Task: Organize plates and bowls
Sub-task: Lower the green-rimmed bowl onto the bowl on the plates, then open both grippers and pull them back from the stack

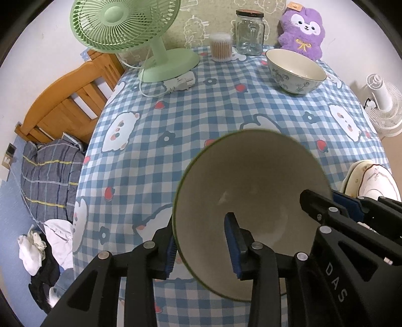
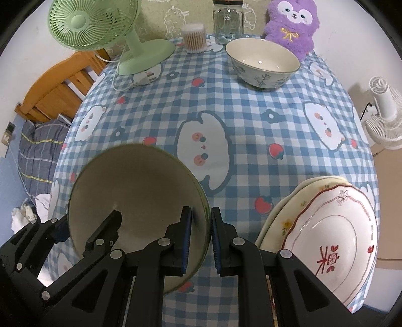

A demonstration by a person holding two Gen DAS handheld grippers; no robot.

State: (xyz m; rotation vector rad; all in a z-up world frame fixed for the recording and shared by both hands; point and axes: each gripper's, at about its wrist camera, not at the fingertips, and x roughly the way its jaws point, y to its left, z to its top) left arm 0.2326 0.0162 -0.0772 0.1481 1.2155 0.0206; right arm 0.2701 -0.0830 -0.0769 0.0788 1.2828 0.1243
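Green-rimmed bowl [image 1: 251,201] | left gripper [image 1: 201,249] clamps its rim; right gripper [image 2: 201,241] clamps opposite rim

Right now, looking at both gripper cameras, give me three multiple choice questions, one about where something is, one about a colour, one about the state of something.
1. Where does the patterned bowl stand?
A. at the far side of the table, in front of the purple plush toy
B. on the stack of plates
C. under the fan

2. What colour is the desk fan on the table?
A. white
B. light green
C. blue

3. How is the green-rimmed bowl held?
A. by the left gripper alone
B. lying free on the cloth
C. by both grippers, one on each side of its rim

Answers: 1 A, the right wrist view shows it just before the plush toy. 2 B, its cage and base are light green. 3 C, the left gripper and the right gripper each have a finger on either face of the rim.
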